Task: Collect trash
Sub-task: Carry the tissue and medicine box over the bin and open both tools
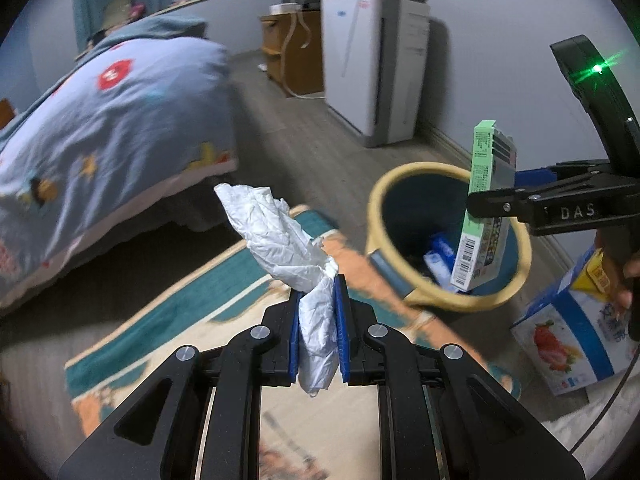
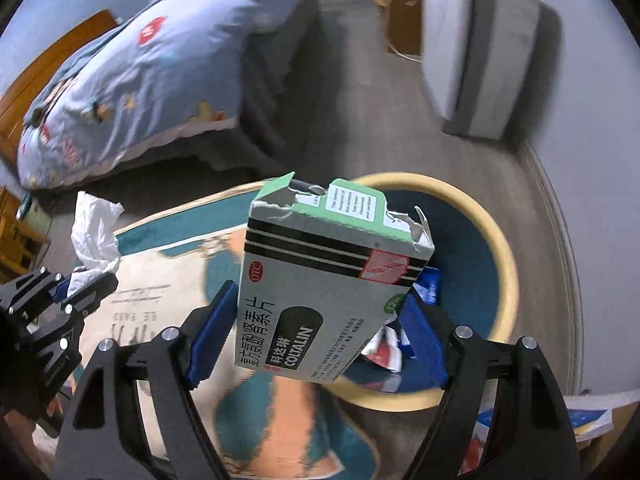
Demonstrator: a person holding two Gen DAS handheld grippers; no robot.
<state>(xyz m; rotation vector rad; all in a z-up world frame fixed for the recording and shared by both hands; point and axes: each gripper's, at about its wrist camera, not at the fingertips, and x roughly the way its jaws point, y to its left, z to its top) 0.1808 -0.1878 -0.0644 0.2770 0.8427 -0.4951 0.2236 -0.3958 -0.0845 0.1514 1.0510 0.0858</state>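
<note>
The left tool point(image 1: 319, 334) pinches a crumpled white tissue point(image 1: 280, 236) between nearly closed pads above the patterned rug point(image 1: 168, 304). The right tool point(image 2: 316, 332), spread wide, grips a torn medicine box point(image 2: 332, 280) over the rim of the yellow trash bin point(image 2: 502, 248), which holds other wrappers.

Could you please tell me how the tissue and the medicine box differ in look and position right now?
The tissue is white, soft and crumpled; the medicine box is stiff, printed green and grey, its top torn open. The tissue is held above the rug, while the box hangs over the bin. Each is clamped in a hand-held gripper, left and right.
</note>
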